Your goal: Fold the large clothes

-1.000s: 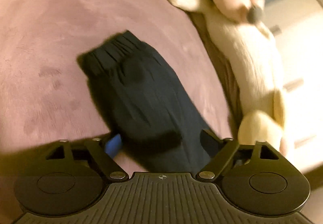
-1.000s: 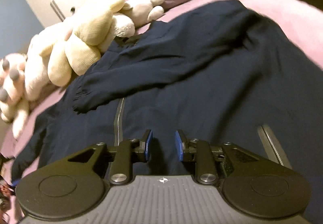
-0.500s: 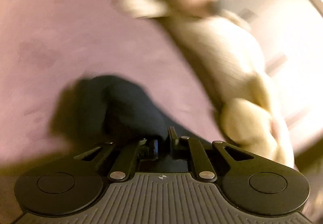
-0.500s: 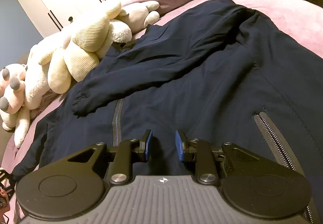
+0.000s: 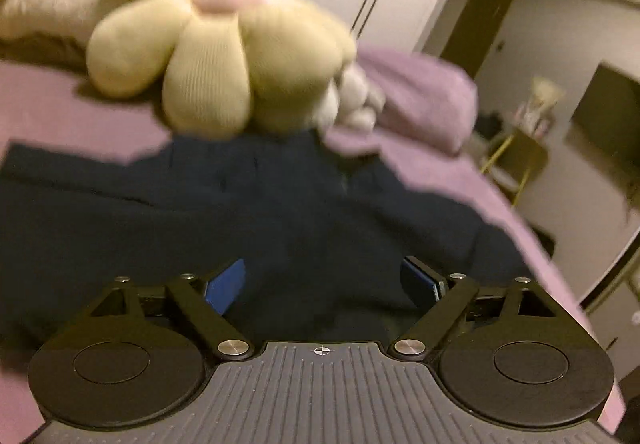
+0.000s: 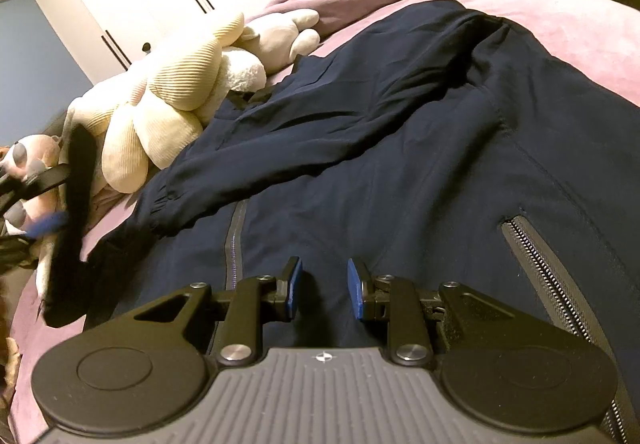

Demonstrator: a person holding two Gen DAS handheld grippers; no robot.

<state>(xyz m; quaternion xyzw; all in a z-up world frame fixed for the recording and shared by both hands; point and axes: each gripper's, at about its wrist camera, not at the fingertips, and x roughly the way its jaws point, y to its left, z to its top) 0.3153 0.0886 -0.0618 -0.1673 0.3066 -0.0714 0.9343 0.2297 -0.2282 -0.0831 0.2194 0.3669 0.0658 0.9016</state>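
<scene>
One sleeve (image 6: 280,147) folded across jacket (image 6: 420,203); rest unfolded. Your left gripper (image 5: 322,280) just sprang wide, empty; right gripper (image 6: 323,288) part-open, holding nothing.

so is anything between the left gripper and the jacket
Nothing visible. The left gripper hangs open right over the jacket, with only dark fabric between its pads. The plush toys lie past the jacket's far edge, not in the path.

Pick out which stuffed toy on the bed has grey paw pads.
The pinkish plush toy at the far left edge, behind the big ribbed cream plush. The cream plush and the pale grey plush show no paw pads.
</scene>
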